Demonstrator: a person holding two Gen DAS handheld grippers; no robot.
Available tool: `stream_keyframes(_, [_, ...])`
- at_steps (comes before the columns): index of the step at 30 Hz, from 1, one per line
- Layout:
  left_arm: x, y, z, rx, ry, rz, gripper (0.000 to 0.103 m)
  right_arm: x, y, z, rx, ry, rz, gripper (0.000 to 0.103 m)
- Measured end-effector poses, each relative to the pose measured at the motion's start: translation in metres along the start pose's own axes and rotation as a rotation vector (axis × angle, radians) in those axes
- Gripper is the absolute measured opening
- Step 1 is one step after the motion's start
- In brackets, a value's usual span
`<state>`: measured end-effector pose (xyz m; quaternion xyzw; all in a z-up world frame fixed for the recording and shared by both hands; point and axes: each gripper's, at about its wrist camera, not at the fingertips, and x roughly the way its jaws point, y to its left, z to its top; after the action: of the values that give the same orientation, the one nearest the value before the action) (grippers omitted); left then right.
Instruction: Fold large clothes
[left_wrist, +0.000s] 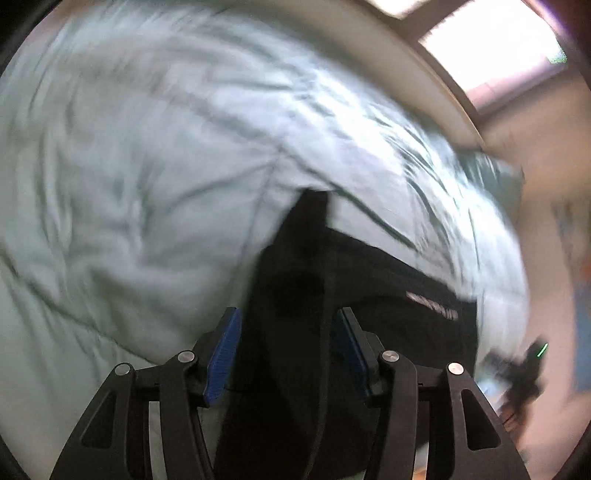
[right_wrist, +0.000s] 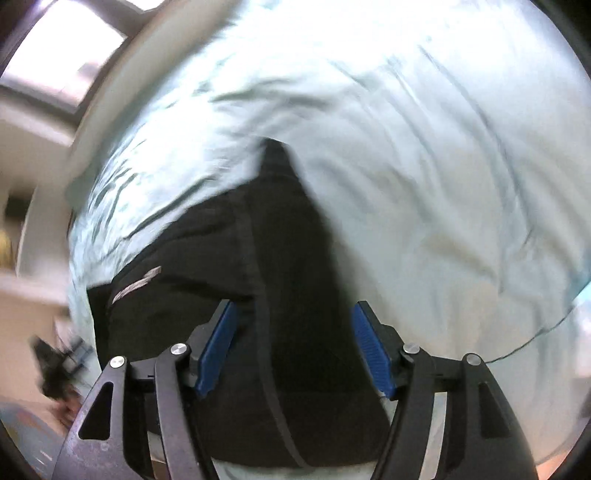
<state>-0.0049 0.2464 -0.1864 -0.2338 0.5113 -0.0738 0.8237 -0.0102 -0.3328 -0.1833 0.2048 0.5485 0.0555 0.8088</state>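
Pale green bedding (left_wrist: 147, 177), rumpled and blurred, fills both views, with a window (left_wrist: 491, 44) at the far edge. On it lies the black garment (right_wrist: 229, 251), spread near the person, one pointed corner reaching toward the far side and a pale logo (right_wrist: 136, 284) on its cloth.

Left tongs (left_wrist: 286, 350) stand partly apart, blue pads clear of the fabric, with a dark seamed strip of the garment running between them. Right tongs (right_wrist: 293, 347) stand wider, also astride black cloth near a seam, pads not pressing.

Both seem to be hovering low over the near part of the garment with nothing gripped, so the step in hand looks like setting up a fresh pinch for the next fold. To do it well, each pair should bite only the black cloth and not the sheet beneath, at matching spots on either side, so the fold lifts evenly. Blur makes the exact edge hard to place.
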Motion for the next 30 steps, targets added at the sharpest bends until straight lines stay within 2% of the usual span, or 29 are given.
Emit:
stream_keyframes(2, [0.000,-0.036,-0.004,0.100,0.006,-0.011,0.060,-0.001,0.035,-0.001,-0.088,-0.009,0.003,0.069])
stream_keyframes(4, [0.013,-0.063,-0.014,0.158,0.036,-0.010,0.063,0.007,0.059,-0.007,-0.143,-0.002,-0.015,0.069])
stream_keyframes(6, [0.042,-0.087,-0.032,0.224,0.102,0.029,0.063,0.031,0.093,-0.014,-0.200,0.054,-0.068,0.069])
stream_keyframes(7, [0.055,-0.093,-0.042,0.242,0.126,0.055,0.063,0.032,0.084,-0.027,-0.215,0.072,-0.087,0.069])
stream_keyframes(10, [0.100,-0.099,-0.067,0.235,0.217,0.158,0.063,0.071,0.086,-0.046,-0.252,0.157,-0.157,0.069])
stream_keyframes(11, [0.108,-0.100,-0.074,0.232,0.215,0.187,0.065,0.087,0.085,-0.051,-0.253,0.189,-0.190,0.069])
stream_keyframes(15, [0.118,-0.094,-0.072,0.169,0.195,0.195,0.078,0.119,0.085,-0.055,-0.239,0.224,-0.259,0.070])
stream_keyframes(17, [0.122,-0.099,-0.070,0.202,0.208,0.217,0.081,0.120,0.088,-0.053,-0.243,0.229,-0.280,0.070])
stream_keyframes(19, [0.119,-0.103,-0.069,0.221,0.211,0.236,0.082,0.118,0.089,-0.051,-0.223,0.233,-0.280,0.070])
stream_keyframes(22, [0.103,-0.108,-0.064,0.209,0.198,0.219,0.081,0.101,0.094,-0.047,-0.185,0.215,-0.250,0.071])
stream_keyframes(25, [0.076,-0.120,-0.059,0.242,0.152,0.240,0.081,0.074,0.101,-0.042,-0.172,0.167,-0.230,0.071])
stream_keyframes(30, [0.022,-0.148,-0.045,0.298,0.032,0.273,0.082,0.025,0.126,-0.029,-0.213,0.057,-0.234,0.071])
